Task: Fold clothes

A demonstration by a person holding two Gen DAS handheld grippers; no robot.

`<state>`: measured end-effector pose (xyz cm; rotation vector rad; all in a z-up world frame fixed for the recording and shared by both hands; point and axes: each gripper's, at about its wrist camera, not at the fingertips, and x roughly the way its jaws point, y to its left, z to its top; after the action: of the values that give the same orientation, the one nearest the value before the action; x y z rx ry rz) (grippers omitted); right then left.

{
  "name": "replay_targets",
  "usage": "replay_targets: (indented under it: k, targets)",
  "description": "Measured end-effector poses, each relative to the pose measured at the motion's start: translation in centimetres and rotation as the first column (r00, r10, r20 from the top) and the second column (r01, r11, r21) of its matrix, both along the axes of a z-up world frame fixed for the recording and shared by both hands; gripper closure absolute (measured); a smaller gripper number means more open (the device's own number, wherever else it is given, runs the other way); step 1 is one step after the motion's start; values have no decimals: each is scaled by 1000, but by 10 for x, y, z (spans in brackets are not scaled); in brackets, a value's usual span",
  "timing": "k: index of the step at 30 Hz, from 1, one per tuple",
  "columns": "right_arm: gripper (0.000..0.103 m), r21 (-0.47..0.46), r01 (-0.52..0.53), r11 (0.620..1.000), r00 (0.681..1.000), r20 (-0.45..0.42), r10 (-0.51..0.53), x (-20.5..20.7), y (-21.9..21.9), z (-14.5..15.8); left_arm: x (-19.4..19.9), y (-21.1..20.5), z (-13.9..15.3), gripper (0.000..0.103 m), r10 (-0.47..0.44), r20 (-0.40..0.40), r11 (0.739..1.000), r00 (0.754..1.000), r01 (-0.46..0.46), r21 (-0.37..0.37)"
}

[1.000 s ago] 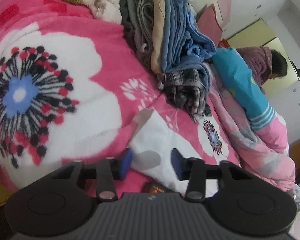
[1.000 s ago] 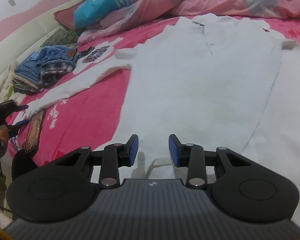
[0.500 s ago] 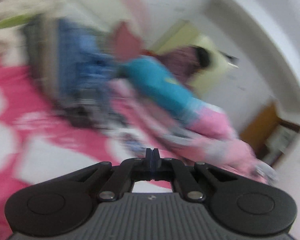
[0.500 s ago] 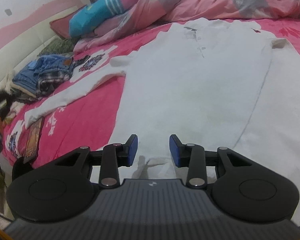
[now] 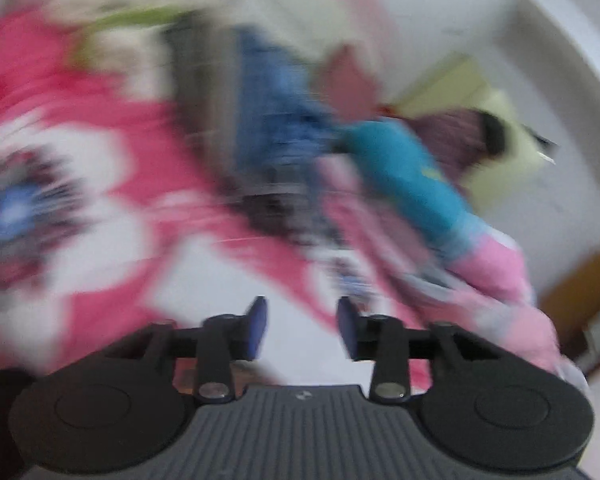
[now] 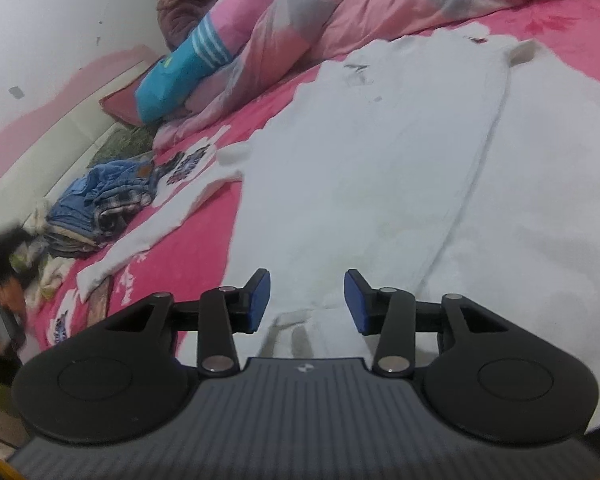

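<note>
On the bed (image 6: pixel 204 256), over the pink floral blanket: one white long-sleeved garment (image 6: pixel 380 184) spread flat, collar toward the far quilt, one sleeve (image 6: pixel 156 232) stretched out to the side away from the body. Hem edge bunched slightly just ahead of right gripper (image 6: pixel 306 300). Right fingers (image 6: pixel 260 296) parted wide, holding nothing, hovering low over the hem. Left gripper (image 5: pixel 302 326) likewise spread, empty; left view heavily motion-blurred, so only a white patch under it made out, touching or not cannot tell.

Stage: garment lies unfolded; fits either a spread-out before folding or a re-lay between folds. Cannot settle which.

Technique notes for a clean fold of this piece:
- pinch a single layer at the hem corner, not the bunched ridge
- smooth wrinkle near hem before lifting
- bring sleeve across the body flat, no twist
- keep edges parallel to the centre seam line

Count:
- white garment: 1
- outstretched sleeves seen: 1 (other out of frame)
- stack of folded clothes (image 6: pixel 96 208) near the headboard: 1, number of items inside unclear
- flat dark object (image 6: pixel 100 300) by the cuff: 1, possibly a phone
- pink quilt (image 6: pixel 340 16): 1
- grippers: 2
</note>
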<state>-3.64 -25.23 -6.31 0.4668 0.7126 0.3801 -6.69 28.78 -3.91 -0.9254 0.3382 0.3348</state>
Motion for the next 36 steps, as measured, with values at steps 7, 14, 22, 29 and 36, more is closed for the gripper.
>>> replay_targets:
  k: [7,14,22,29,36]
  targets:
    - [52,-60,-286,956,954,79,290,53,102,41,-22,48,-51,49,60,-76,985,995,-71,-154]
    - [52,-75,-473,878,874,84,478,114,237,53,-5,59,-69,47,43,-35,979,998,-49,-196]
    - [52,-273,-491,827,843,91,530,170,352,31,5,65,-84,98,72,-20,985,997,-75,-154]
    - [51,-342,-488,803,843,52,535,182,366,-20,5,59,-72,102,64,47,997,997,-62,-46]
    - [51,-104,-456,884,888,21,460,196,331,-4,19,14,-17,102,-107,185,988,977,84,129]
